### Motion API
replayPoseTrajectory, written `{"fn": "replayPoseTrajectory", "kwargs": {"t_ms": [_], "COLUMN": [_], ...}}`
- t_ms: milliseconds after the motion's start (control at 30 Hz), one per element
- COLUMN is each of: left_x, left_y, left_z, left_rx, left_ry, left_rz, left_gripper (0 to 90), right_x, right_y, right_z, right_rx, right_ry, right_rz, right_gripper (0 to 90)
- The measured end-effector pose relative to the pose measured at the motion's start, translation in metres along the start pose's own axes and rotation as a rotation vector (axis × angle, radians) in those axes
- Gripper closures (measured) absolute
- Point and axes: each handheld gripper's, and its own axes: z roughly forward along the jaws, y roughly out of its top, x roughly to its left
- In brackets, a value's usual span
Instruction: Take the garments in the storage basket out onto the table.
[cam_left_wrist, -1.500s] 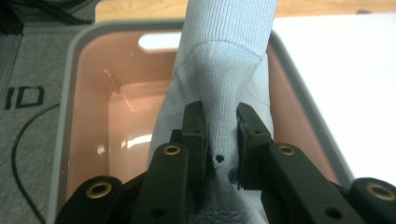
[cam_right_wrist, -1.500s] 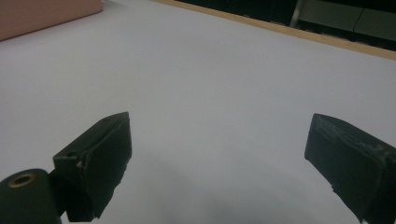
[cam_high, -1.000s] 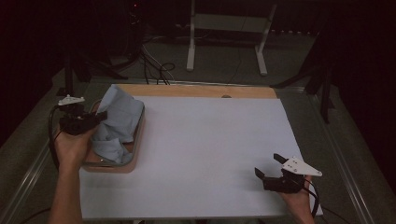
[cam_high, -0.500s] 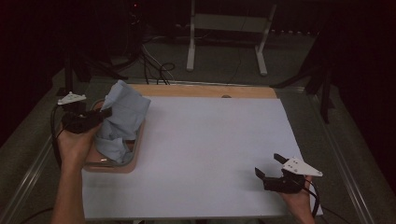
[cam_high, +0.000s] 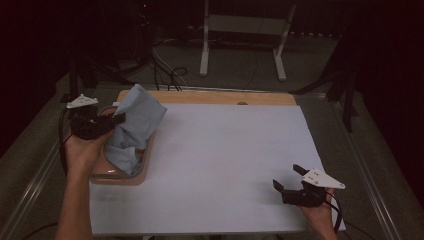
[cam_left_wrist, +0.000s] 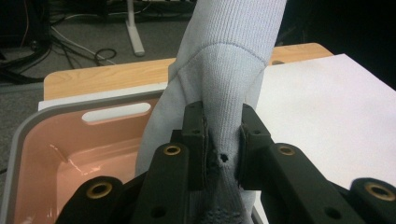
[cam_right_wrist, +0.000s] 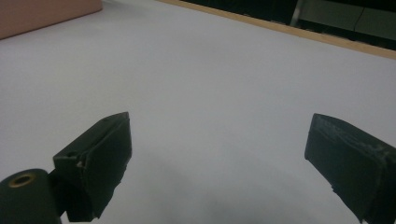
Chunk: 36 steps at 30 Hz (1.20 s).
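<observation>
Since a second ago: the left gripper (cam_high: 116, 120) has lifted the pale blue cloth (cam_high: 135, 125) higher out of the pink tub (cam_high: 120, 176); the cloth's upper fold now stands above the tub's far rim, where before it lay lower and flatter. The right gripper (cam_high: 289, 177) has not shifted.

Left gripper: jaws closed tight on a bunched fold of the cloth. In the left gripper view the knitted fabric (cam_left_wrist: 224, 84) is pinched between the two black pads (cam_left_wrist: 194, 135) and rises upright beyond them; the rest hangs down into the tub (cam_left_wrist: 60, 154). The person's left hand (cam_high: 85, 147) holds this gripper over the tub's left edge.

Cloth: partly raised, lower part draped inside the tub and over its right-hand wall, at the left edge of the counter (cam_high: 225, 165).

Tub: pink inside, grey rim, handle slot in the far wall; it sits on the white sheet that covers the counter, near the wooden strip (cam_high: 220, 97) at the back.

Right gripper: jaws spread wide, nothing between them. It rests low at the near right corner of the white sheet, well apart from the tub. In the right gripper view its two jaws frame bare white sheet (cam_right_wrist: 219, 79).
</observation>
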Motion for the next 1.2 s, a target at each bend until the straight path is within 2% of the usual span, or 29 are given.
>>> {"fn": "replayPoseTrajectory", "kwargs": {"t_ms": [300, 433, 667, 1200], "left_x": [-0.010, -0.017, -0.030, -0.049], "left_y": [0.013, 0.018, 0.027, 0.034], "left_z": [-0.003, -0.001, 0.006, 0.023], "left_rx": [-0.022, -0.030, -0.020, 0.020], "left_ry": [-0.015, -0.034, -0.055, -0.084], "left_rz": [0.019, 0.029, 0.056, 0.077], "left_gripper": [78.2, 78.2, 78.2, 78.2], "right_x": [0.001, 0.000, 0.000, 0.001], "right_y": [0.000, 0.000, 0.000, 0.000], "right_z": [0.001, 0.001, 0.001, 0.002], "right_rx": [0.002, 0.001, 0.001, 0.002], "right_ry": [0.002, 0.002, 0.004, 0.007], "right_rz": [-0.001, 0.000, -0.001, -0.003], "right_gripper": [7.5, 7.5, 7.5, 7.5]}}
